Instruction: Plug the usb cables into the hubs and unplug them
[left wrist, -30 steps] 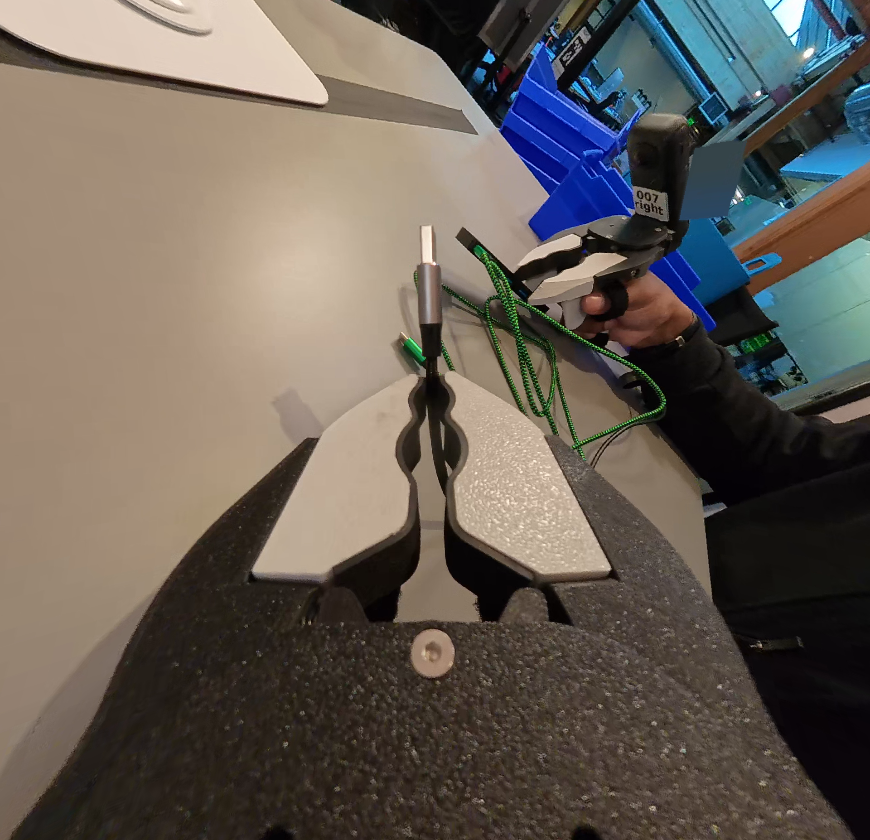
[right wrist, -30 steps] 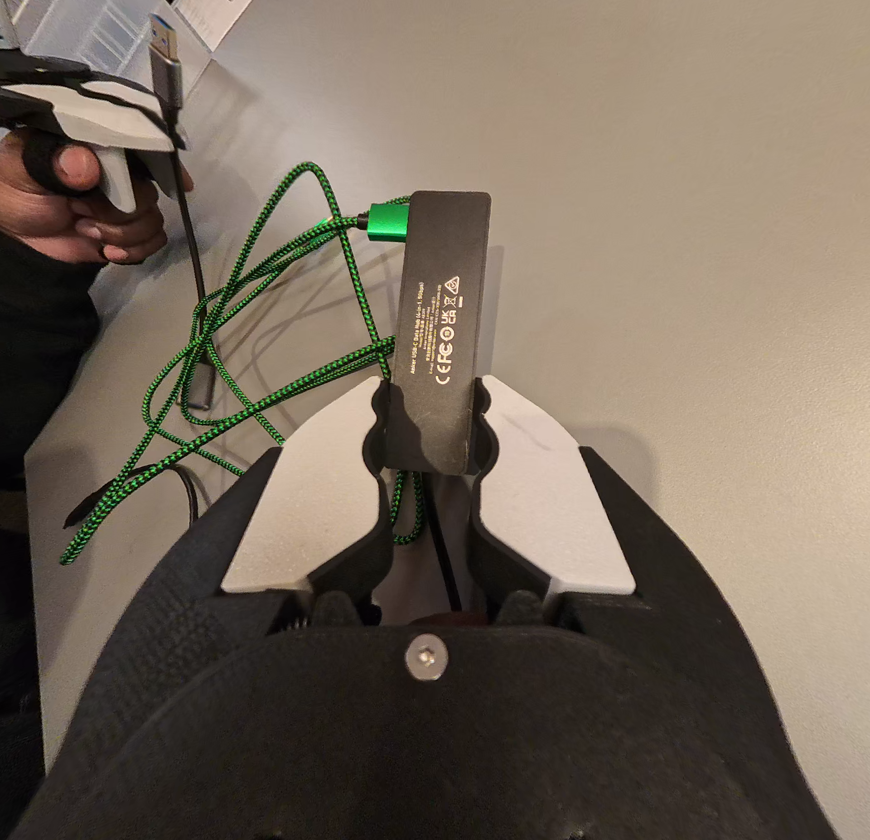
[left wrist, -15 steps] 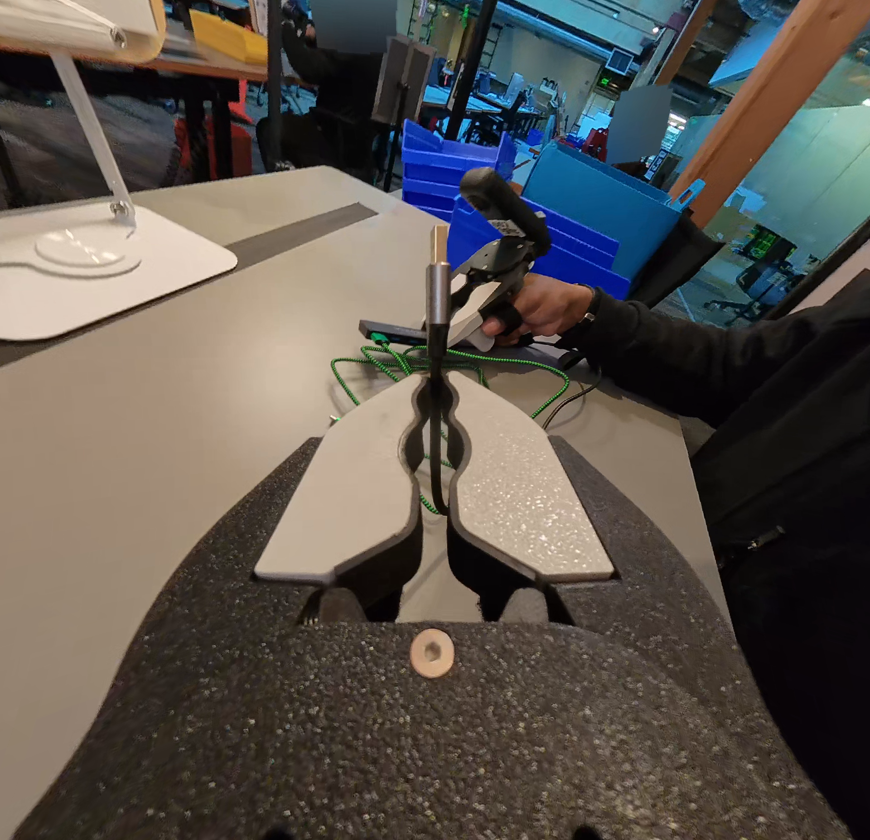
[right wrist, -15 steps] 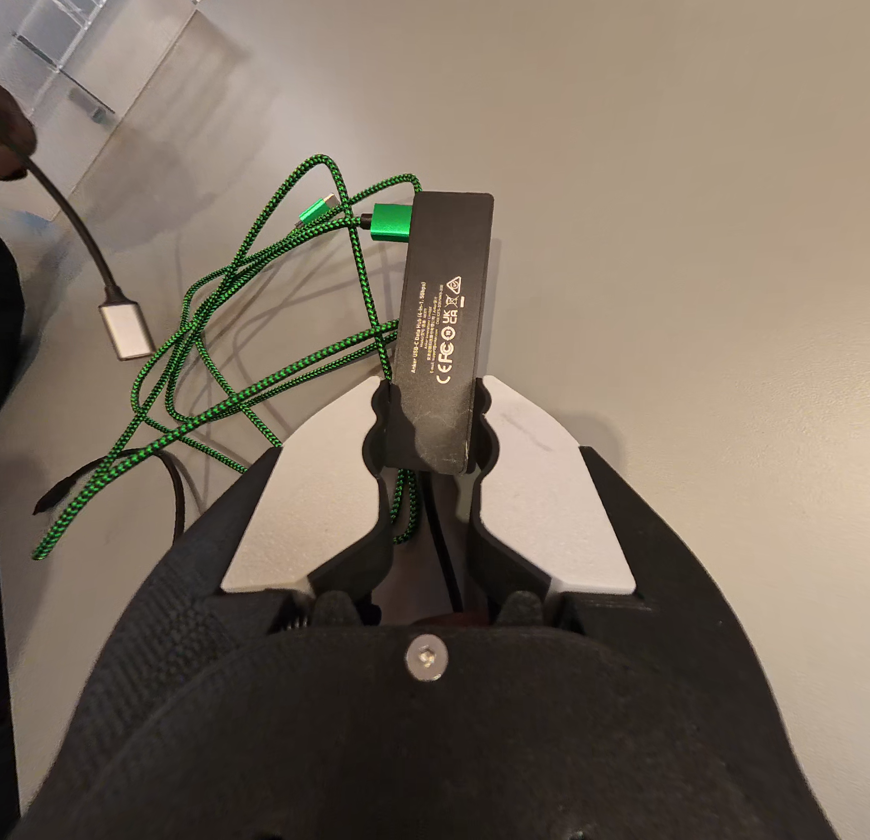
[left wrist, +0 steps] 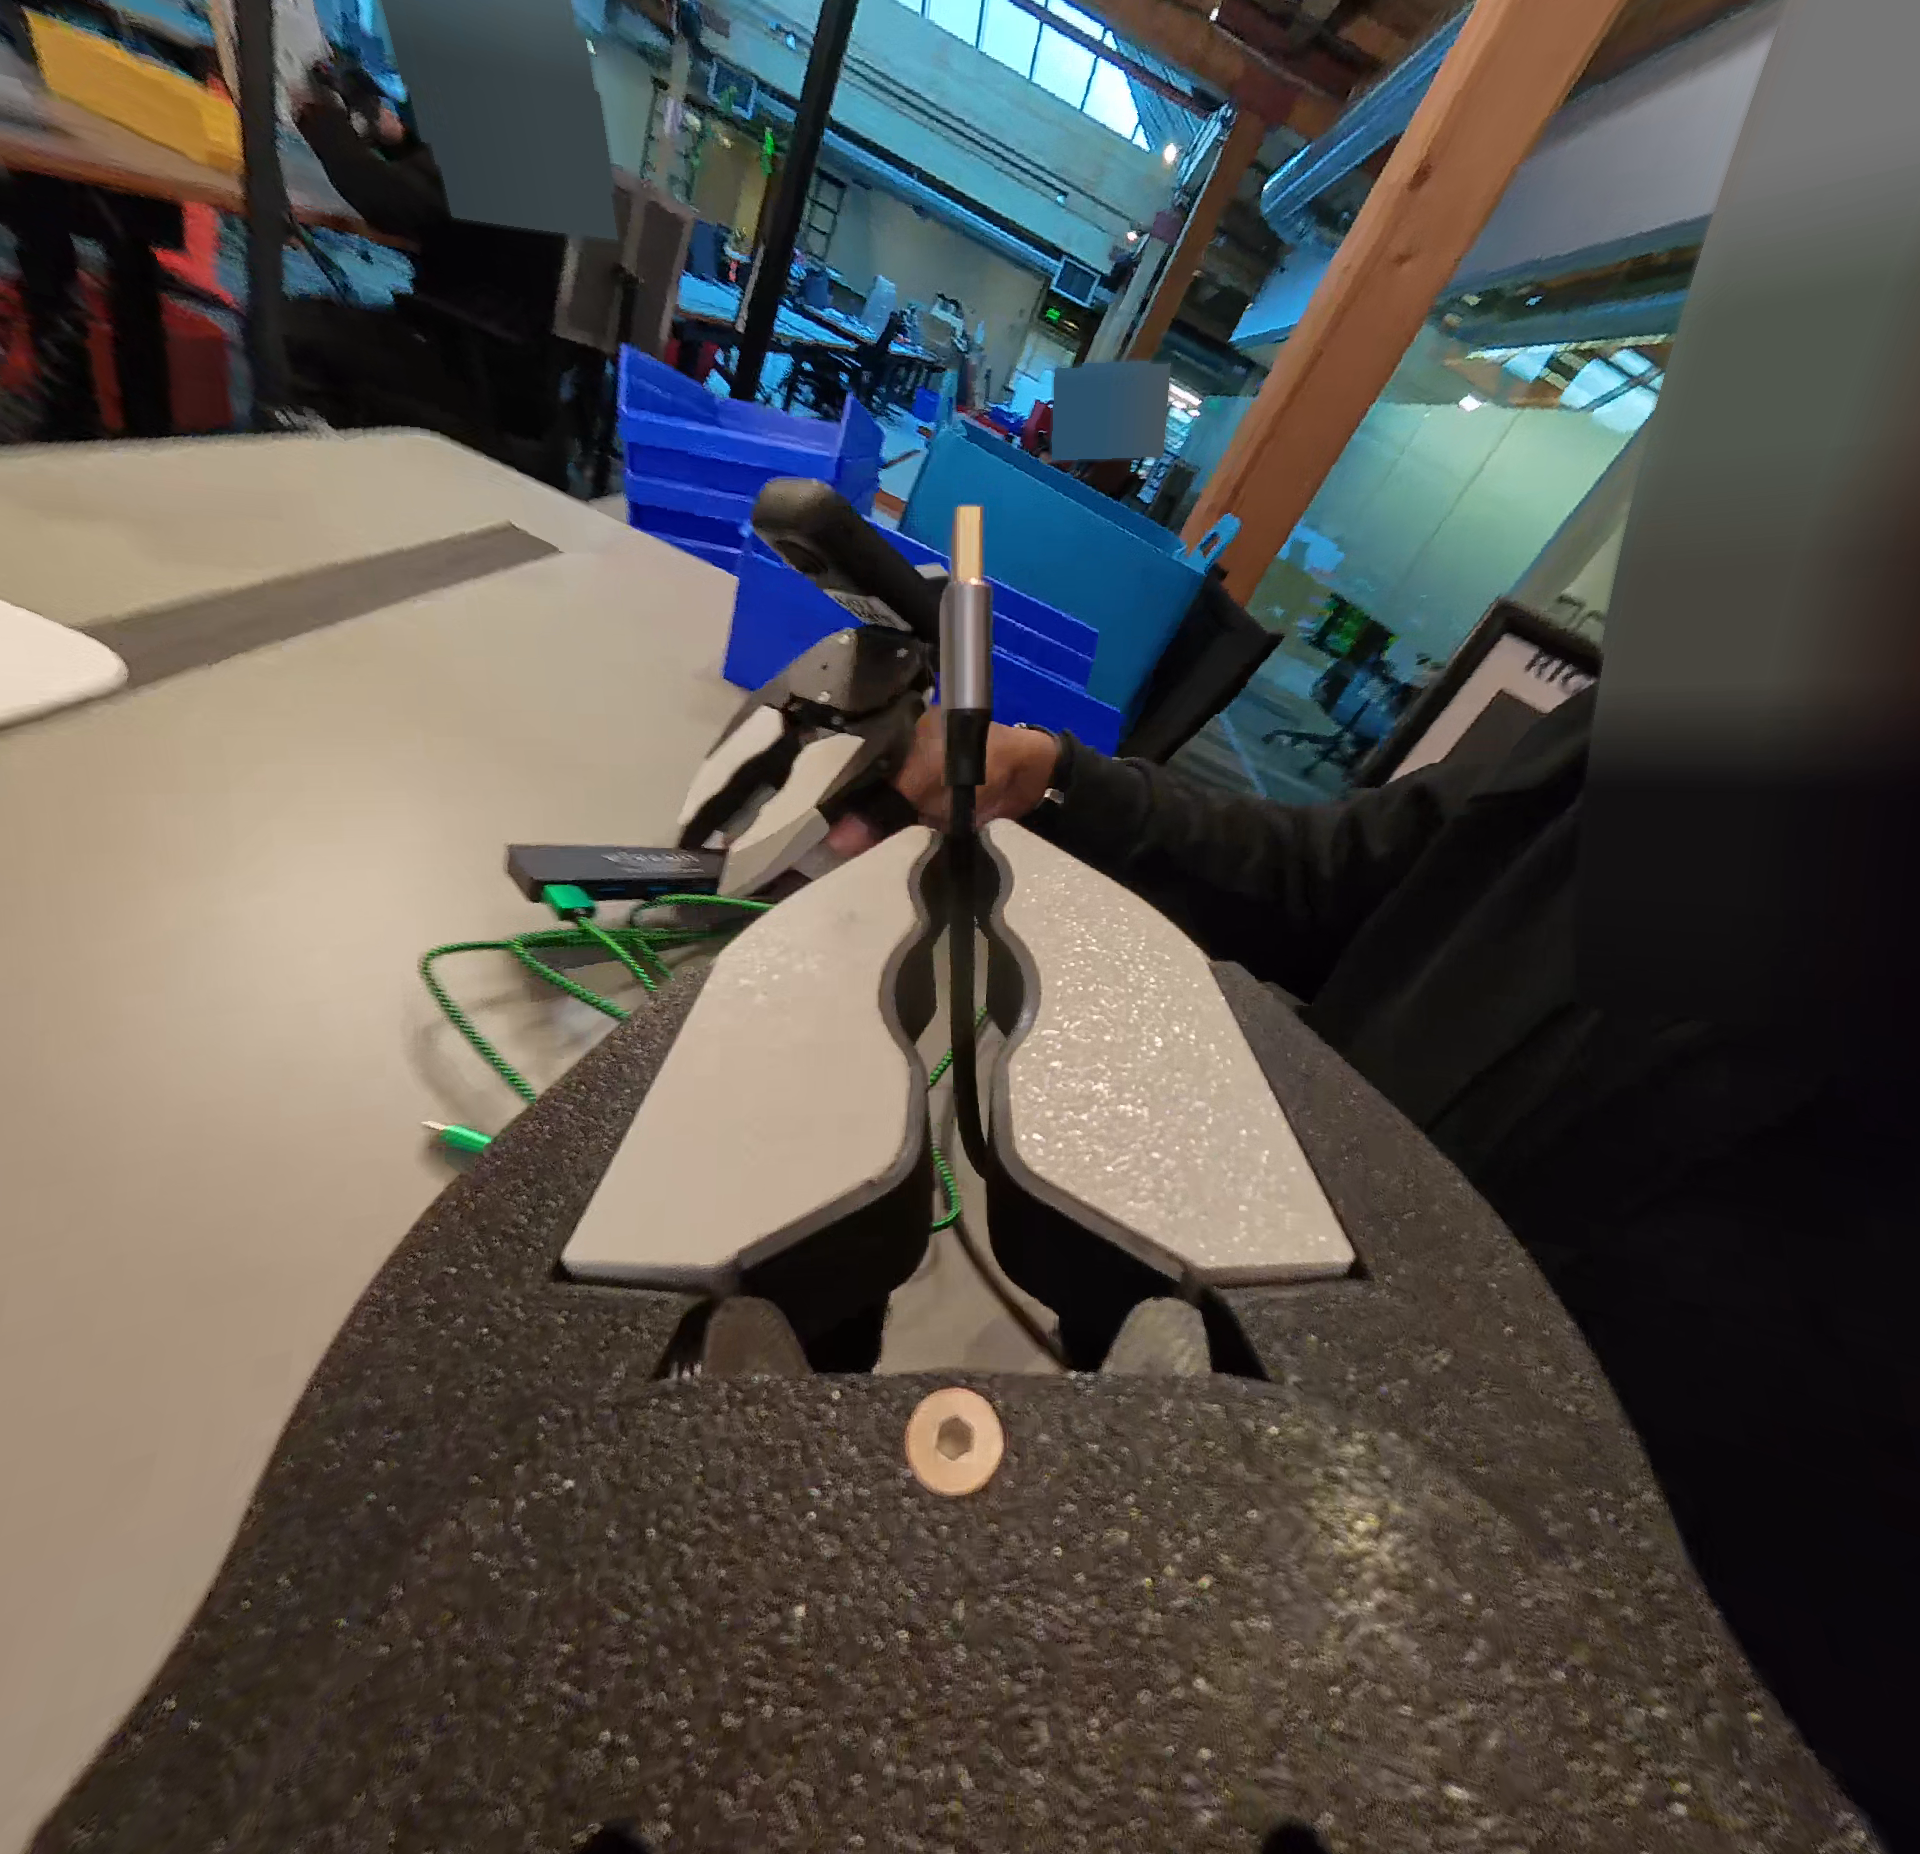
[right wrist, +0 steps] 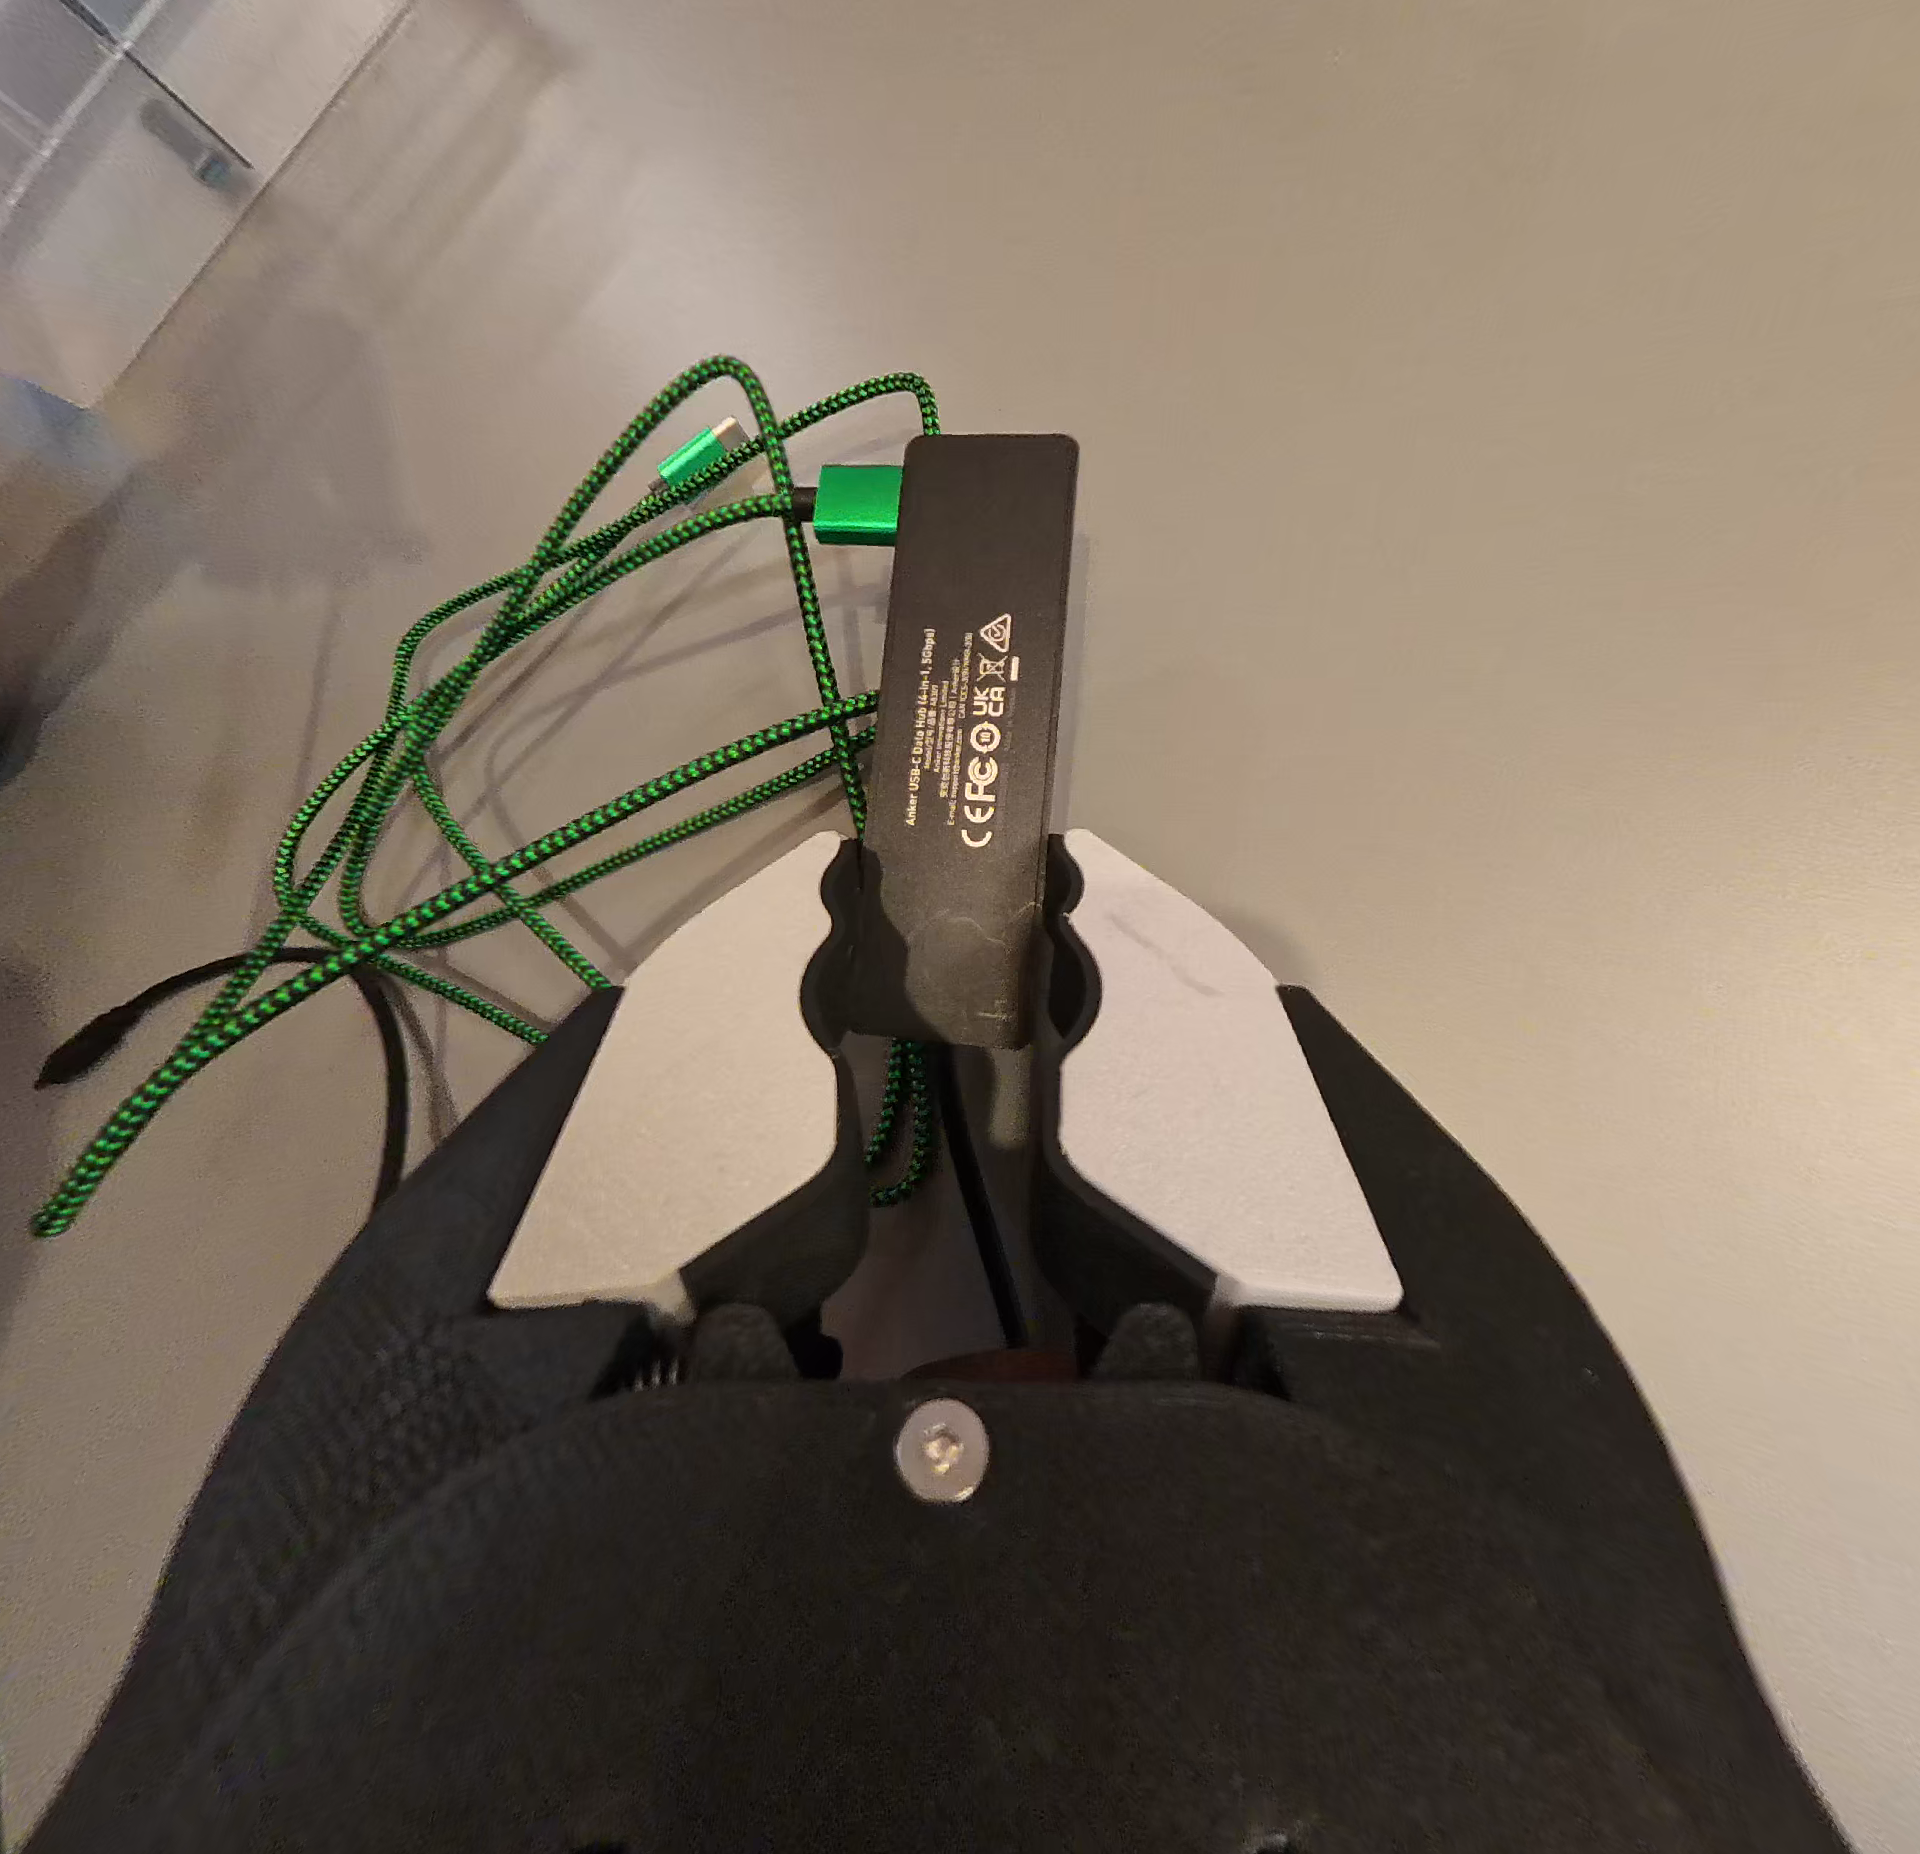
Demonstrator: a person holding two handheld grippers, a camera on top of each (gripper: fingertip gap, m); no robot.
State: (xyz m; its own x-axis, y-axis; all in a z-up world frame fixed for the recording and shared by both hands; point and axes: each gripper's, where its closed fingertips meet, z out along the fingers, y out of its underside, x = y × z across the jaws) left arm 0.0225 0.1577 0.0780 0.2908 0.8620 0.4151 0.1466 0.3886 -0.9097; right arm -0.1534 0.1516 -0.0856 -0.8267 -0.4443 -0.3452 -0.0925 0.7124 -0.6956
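Observation:
My left gripper (left wrist: 958, 848) is shut on a black cable just below its grey USB plug (left wrist: 964, 651), which points straight up above the grey table (left wrist: 260, 817). My right gripper (right wrist: 956, 854) is shut on the near end of a black USB hub (right wrist: 977, 661), held a little above the table. A green USB plug (right wrist: 854, 503) sits in the hub's left side near its far end. Its green braided cable (right wrist: 499, 796) loops on the table to the left. In the left wrist view the hub (left wrist: 613, 866) and right gripper (left wrist: 727, 833) lie ahead left.
Blue bins (left wrist: 769, 474) stand past the table's far edge. A white lamp base (left wrist: 47, 666) lies at the far left. A loose small green connector (left wrist: 462, 1139) lies on the table. A black cable end (right wrist: 114, 1035) lies at the left. My sleeve (left wrist: 1299, 838) is at the right. Spacing between my two grippers at the tips: around 25 cm. To reach the white lamp base (left wrist: 47, 666) in a straight line is about 25 cm for my right fingers, about 40 cm for my left.
My left gripper has swung up and to the right with the grey plug, leaving the right wrist view. The right gripper holds the hub nearly still, the green cable slightly shifted.

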